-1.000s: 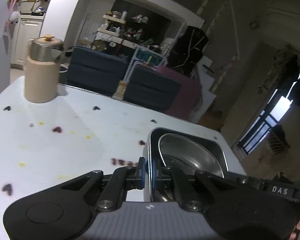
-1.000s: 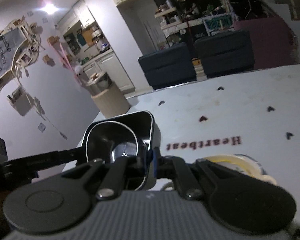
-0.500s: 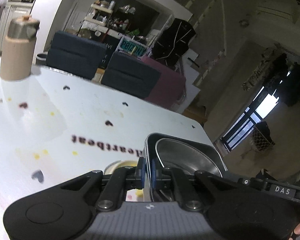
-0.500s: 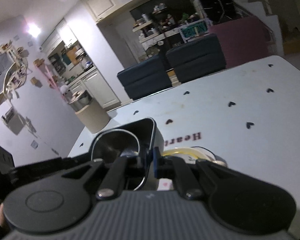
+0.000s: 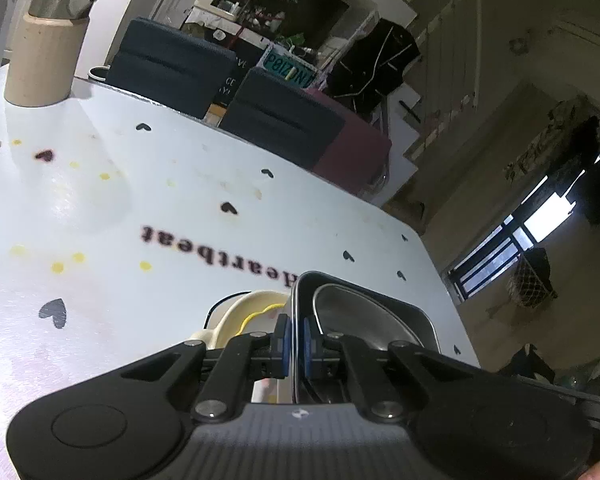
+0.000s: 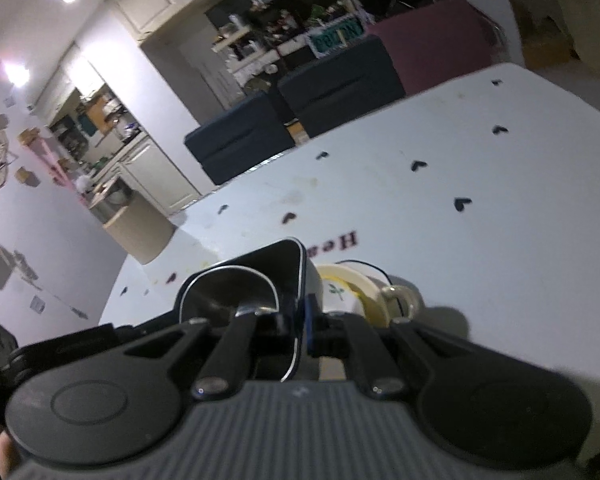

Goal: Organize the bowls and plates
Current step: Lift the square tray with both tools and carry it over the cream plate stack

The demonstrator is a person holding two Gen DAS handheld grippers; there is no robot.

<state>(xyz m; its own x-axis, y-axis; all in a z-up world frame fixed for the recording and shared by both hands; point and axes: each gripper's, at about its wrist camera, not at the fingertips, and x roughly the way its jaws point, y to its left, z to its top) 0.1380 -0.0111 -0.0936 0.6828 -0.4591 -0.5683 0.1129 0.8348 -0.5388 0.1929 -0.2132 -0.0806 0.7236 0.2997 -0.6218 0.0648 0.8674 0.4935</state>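
While both grippers' fingers (image 5: 285,336) pinch its rim, tray (image 5: 416,312) holds bowl (image 5: 360,312).

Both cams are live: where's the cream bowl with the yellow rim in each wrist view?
Left wrist: cream bowl sits low centre, just left of the metal tray.
Right wrist: cream bowl sits centre, just right of the metal tray.
Shared landmark: the "Heartbeat" lettering beyond it.

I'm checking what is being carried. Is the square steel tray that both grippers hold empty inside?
No. In the left wrist view a round steel bowl sits inside the square tray, whose near rim the left gripper pinches.
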